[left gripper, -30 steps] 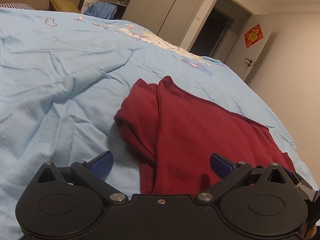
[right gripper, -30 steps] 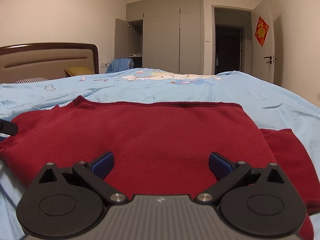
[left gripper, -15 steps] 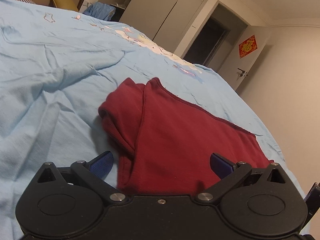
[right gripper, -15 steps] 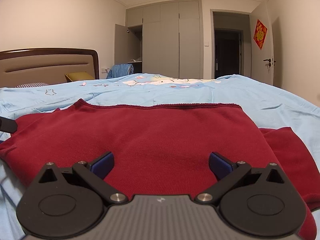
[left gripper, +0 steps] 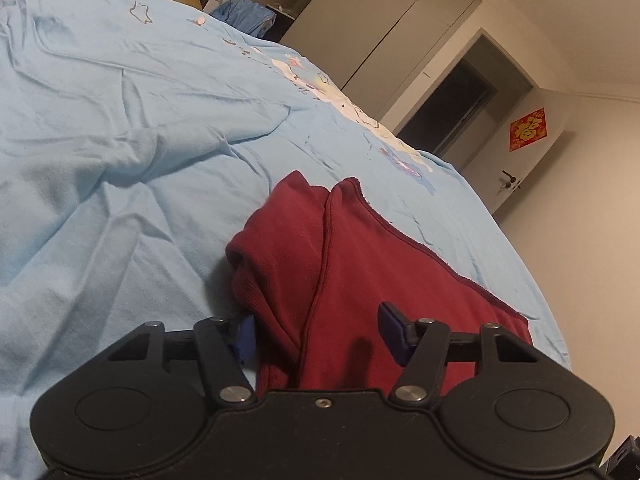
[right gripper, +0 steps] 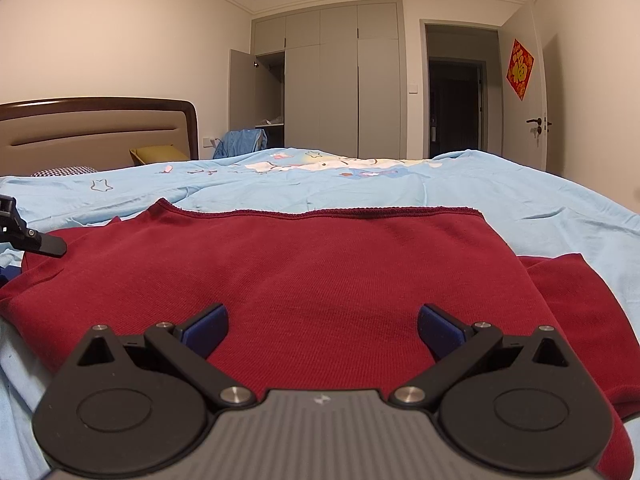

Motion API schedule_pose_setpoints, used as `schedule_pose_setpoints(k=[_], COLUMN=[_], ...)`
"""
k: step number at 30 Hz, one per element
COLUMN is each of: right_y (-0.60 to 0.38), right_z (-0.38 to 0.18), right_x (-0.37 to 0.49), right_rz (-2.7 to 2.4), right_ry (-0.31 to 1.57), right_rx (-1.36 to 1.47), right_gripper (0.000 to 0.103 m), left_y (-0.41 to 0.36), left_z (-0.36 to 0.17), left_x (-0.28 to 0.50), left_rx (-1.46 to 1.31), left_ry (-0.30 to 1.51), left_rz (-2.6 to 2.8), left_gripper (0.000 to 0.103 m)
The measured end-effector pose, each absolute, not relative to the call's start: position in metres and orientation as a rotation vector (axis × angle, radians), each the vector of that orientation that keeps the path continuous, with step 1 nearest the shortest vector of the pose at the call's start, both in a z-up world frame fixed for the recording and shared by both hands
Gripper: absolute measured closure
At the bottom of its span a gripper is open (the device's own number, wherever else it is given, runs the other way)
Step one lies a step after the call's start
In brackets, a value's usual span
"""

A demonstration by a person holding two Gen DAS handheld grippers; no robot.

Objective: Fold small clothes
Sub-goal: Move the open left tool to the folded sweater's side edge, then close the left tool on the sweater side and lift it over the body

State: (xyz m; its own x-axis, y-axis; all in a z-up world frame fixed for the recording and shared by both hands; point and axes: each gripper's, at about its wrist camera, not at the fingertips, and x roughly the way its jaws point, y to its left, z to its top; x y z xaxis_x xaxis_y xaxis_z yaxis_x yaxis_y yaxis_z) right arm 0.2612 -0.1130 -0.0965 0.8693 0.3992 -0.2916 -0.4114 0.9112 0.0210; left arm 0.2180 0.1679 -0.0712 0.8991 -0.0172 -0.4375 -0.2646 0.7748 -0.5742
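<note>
**Left claw risks a thin, uneven bite on the bunched sleeve**

Nearest, at the bottom of the left wrist view, the left claw (left gripper: 318,334) stands apart, its two blue pads straddling the folded left edge of the red garment (left gripper: 360,264); the left pad touches or sits just beside the bunched sleeve roll. If it pinches here, I judge it may catch only the top layer, or drag the light blue bedsheet (left gripper: 120,160) with it, skewing the fold.

At the bottom of the right wrist view, the right claw (right gripper: 322,330) is also spread wide, empty, low over the garment's near middle. The cloth fills the centre of that frame; its far hem runs straight across mid-frame, a loose sleeve trailing to the right. Farther back stand the headboard (right gripper: 96,128) and wardrobe (right gripper: 332,80).
</note>
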Motion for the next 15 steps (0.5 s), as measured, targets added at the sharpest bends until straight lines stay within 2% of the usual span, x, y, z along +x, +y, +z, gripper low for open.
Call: schedule_pose_setpoints(k=[10,13,15], right_y=[-0.115,-0.115,-0.115], right_z=[-0.096,-0.096,-0.095], right_x=[0.259,0.259,0.259], right_rz=[0.421,0.422,0.424], right_ry=[0.29,0.29,0.29], right_rx=[-0.044,-0.043,-0.04], right_gripper=[0.0,0.0,0.0], left_y=[0.171,0.17,0.17], left_z=[-0.068,-0.065,-0.063], left_x=[0.231,0.234,0.236], left_rx=[-0.671,-0.651,-0.64], left_ry=[0.473,0.486,0.498], left_rz=[0.14,0.152,0.164], left_gripper=[0.04,0.044,0.055])
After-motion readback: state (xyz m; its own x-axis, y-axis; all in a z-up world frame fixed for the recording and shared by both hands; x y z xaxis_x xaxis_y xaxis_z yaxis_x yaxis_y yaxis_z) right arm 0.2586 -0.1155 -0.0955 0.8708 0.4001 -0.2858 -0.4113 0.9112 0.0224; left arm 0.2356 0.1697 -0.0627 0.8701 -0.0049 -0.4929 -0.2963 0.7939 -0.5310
